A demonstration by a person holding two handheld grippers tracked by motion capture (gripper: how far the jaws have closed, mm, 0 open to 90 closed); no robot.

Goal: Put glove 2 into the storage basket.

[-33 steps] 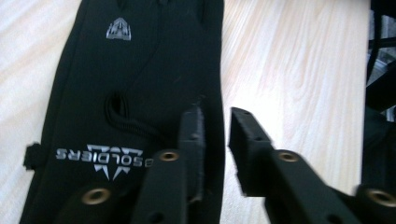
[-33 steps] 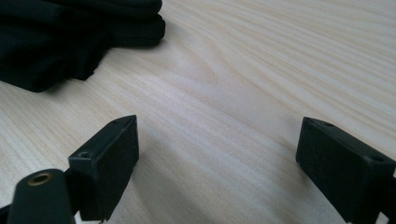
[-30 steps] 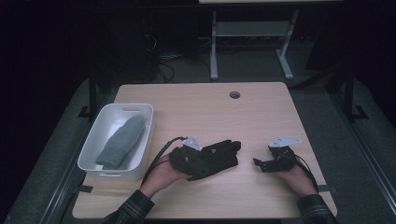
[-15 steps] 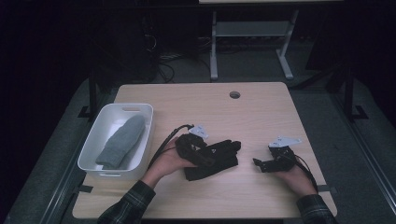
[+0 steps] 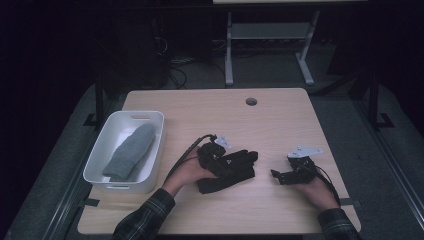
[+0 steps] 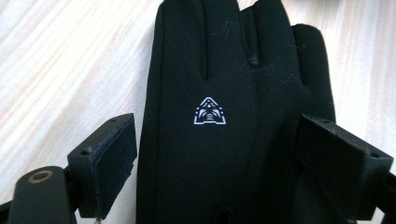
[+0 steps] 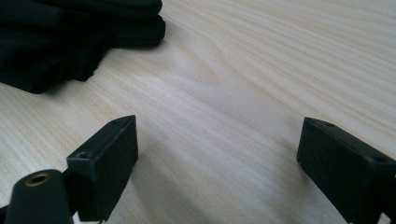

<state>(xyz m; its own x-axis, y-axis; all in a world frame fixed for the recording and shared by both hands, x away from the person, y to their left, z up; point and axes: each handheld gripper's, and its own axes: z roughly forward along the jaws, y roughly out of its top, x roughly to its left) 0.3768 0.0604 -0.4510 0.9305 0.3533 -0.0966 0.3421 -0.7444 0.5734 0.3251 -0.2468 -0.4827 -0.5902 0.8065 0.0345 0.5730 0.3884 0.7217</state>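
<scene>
A pale wooden table (image 5: 280,120) with a visible grain stands in the middle of a dim room; a small round hole (image 5: 251,101) sits near its far edge; the light falls mostly on the tabletop and leaves the surroundings in shadow. The floor (image 5: 345,107) around the table is a dark grey carpet; black posts (image 5: 98,100) rise at the left and right of the table. Behind it a light metal frame (image 5: 270,47) with a low crossbar and two splayed feet stands on the floor; dark cables (image 5: 180,62) lie tangled to its left. The far wall is too dark to make out.
</scene>
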